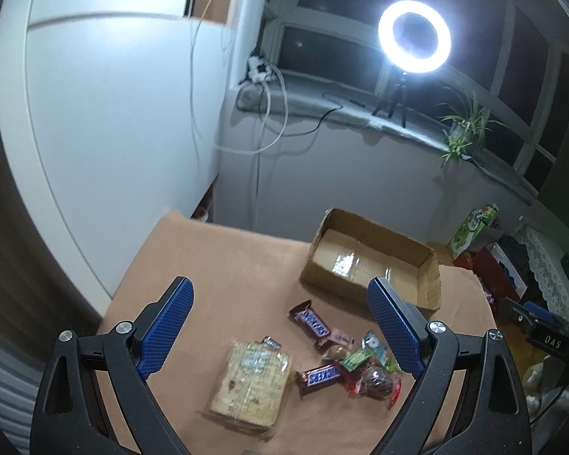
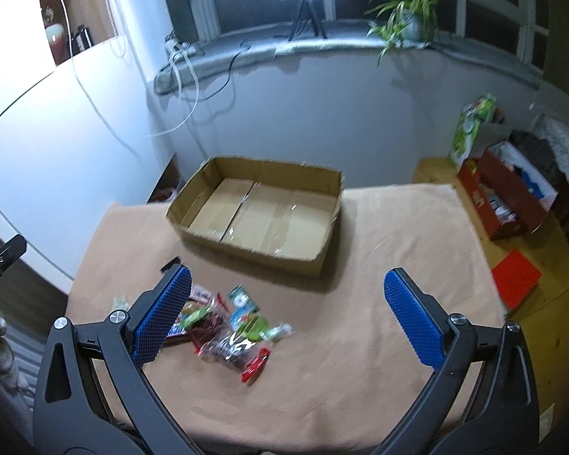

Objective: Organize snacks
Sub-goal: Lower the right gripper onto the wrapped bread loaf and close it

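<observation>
An empty cardboard box (image 1: 428, 284) (image 2: 193, 201) stands at the far side of a table with a tan cloth (image 1: 216, 258) (image 2: 398, 235). A pile of snacks lies near the front: a clear pack of crackers (image 1: 250, 383), two Snickers bars (image 1: 310, 322) (image 1: 318, 376), a red-edged clear bag of dark sweets (image 1: 375, 379) (image 2: 231, 349) and small green packets (image 1: 354, 360) (image 2: 242, 305). My left gripper (image 1: 280, 292) is open above the pile, holding nothing. My right gripper (image 2: 288, 284) is open above the cloth, right of the pile, holding nothing.
A lit ring light on a tripod (image 1: 414, 36), cables and a potted plant (image 2: 409, 15) stand on the windowsill behind the table. A white cabinet (image 1: 95, 132) is at the left. Red boxes (image 2: 508, 197) and a green carton (image 2: 470, 129) lie on the floor at the right.
</observation>
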